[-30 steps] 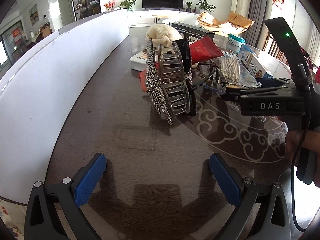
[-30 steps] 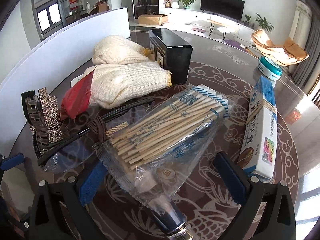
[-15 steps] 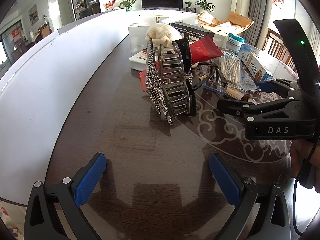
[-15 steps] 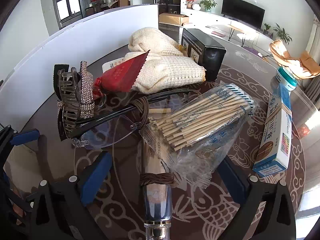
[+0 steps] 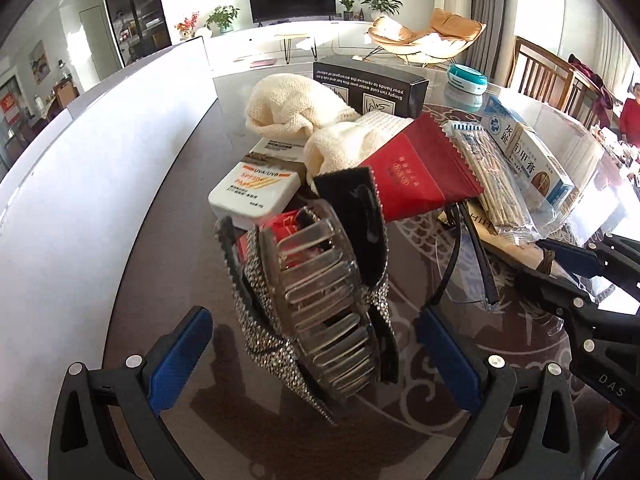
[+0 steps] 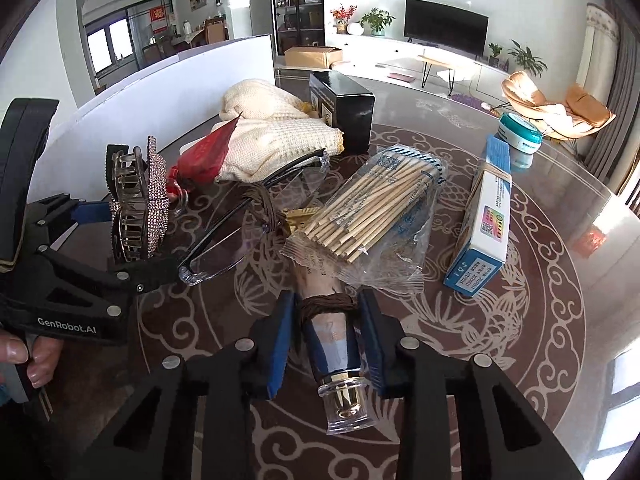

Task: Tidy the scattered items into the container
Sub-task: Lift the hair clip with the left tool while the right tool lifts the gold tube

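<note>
A small bottle [image 6: 338,364] with a clear cap and a brown hair tie wound round it lies on the glass table. My right gripper [image 6: 326,336] has its jaws closing on it, and both blue pads press its sides. A rhinestone hair claw [image 5: 316,300] stands upright between the blue fingers of my left gripper [image 5: 314,360], which is open and does not touch it. The right wrist view shows the same hair claw [image 6: 138,204] at the left. Black-framed glasses [image 6: 224,240] lie between the claw and the bottle.
A bag of wooden sticks [image 6: 372,208], a blue-and-white carton [image 6: 484,216], a cream knit cloth [image 6: 272,136], a red packet [image 6: 204,156], a black box [image 6: 344,108] and a teal jar [image 6: 520,136] crowd the table. A white wall [image 5: 80,200] curves along the left.
My left gripper moved forward until the hair claw stood between its fingers. My right gripper slid left off the stick bag and closed on the bottle.
</note>
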`<state>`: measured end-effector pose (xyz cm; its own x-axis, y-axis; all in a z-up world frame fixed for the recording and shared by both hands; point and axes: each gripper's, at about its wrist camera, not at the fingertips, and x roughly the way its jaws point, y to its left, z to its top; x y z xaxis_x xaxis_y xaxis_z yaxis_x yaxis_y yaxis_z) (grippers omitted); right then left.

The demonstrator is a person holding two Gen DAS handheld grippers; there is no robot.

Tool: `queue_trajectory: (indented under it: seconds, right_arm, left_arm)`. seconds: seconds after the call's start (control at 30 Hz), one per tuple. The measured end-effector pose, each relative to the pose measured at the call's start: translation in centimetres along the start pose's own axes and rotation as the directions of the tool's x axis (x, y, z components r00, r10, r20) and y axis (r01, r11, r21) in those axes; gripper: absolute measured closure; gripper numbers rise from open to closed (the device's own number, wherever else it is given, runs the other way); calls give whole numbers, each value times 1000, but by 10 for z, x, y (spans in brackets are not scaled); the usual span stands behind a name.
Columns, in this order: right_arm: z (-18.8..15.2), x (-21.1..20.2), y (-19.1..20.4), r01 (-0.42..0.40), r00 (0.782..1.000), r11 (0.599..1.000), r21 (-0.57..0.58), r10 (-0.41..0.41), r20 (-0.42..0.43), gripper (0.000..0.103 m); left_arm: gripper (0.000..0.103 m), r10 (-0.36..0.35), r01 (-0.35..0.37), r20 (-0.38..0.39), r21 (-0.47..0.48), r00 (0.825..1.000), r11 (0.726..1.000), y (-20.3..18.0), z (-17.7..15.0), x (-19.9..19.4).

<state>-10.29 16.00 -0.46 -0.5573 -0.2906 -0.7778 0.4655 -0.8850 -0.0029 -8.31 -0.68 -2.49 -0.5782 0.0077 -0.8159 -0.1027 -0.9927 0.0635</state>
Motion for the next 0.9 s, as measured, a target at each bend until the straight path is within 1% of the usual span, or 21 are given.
queue_trajectory:
  seconds: [0.03,0.07,0.1,0.13,0.27,0.37,0.47,0.5,0.53,0.6,0.63,0.67,0.7,0.73,0.77,0.8,0.83,0.87,0.9]
  right_arm:
    - [0,-1,0,-3,1000,1000,3,3,0,70]
    - [-2,-1,-1,-6,1000,1000,6,6,1,70]
    - [-2,-1,-1,-6,1000,1000,7,6,1,70]
    - [-2,-1,-1,-4,1000,1000,6,4,0,70]
    - [-1,0,-2,-3,1000,1000,5,3,0,70]
    - [-1,-1,-2,-10,1000,1000,6,10,3,70]
    - [-3,-5,2,-107,994,994,-18,107,30,70]
    - [-5,-5,4,-140,990,990,-14,140,17,70]
    - [-8,-5,7,-162,987,987,-5,162,6,70]
    - [-18,-13,13,-186,982,982,6,186,10,70]
    - [-24,-19,15,-192,981,981,18,192,11,70]
    - [-29,-23,16,-183,983,983,31,183,15,70]
    - [-34,-27,16,-161,987,986,47,160,18,70]
    - [-38,-30,15,-127,992,990,66,126,19,66]
    - [-41,-33,12,-98,995,992,85,96,24,51]
    - [-43,-36,8,-84,996,991,103,80,37,39]
    - [-44,-41,6,-81,995,990,118,74,62,21]
    - [-44,-43,2,-85,994,988,132,75,80,12]
    - [-45,-44,0,-89,993,986,143,77,84,10]
  left_arm:
    - [1,-5,5,5,10,1000,1000,-1,3,1]
    - [17,-31,31,16,14,999,999,1,4,1]
    - [26,-58,57,25,9,998,998,3,4,-1]
    - [42,-71,71,31,4,997,997,6,4,-3]
    - [44,-65,64,21,39,998,997,12,-9,-15]
    - [44,-101,101,-1,51,995,994,13,-35,-35]
    - [44,-111,112,-13,61,994,992,12,-56,-50]
    - [43,-106,106,-16,55,994,993,11,-57,-53]
    - [43,-101,102,-14,45,995,994,11,-60,-54]
    - [41,-93,93,-6,28,996,995,13,-59,-53]
    - [35,-87,87,-3,23,996,996,13,-63,-52]
    - [23,-78,78,-9,16,997,997,15,-64,-51]
    - [18,-72,72,-15,4,997,997,15,-63,-47]
    - [14,-70,70,-13,-6,997,998,17,-63,-46]
    - [13,-68,68,-8,-7,998,998,19,-65,-47]
    - [12,-67,67,-2,-7,998,998,19,-68,-47]
    - [10,-64,64,2,-11,998,998,20,-70,-48]
    - [6,-59,59,1,-19,998,998,21,-71,-48]
    - [5,-56,56,0,-26,998,998,22,-71,-48]
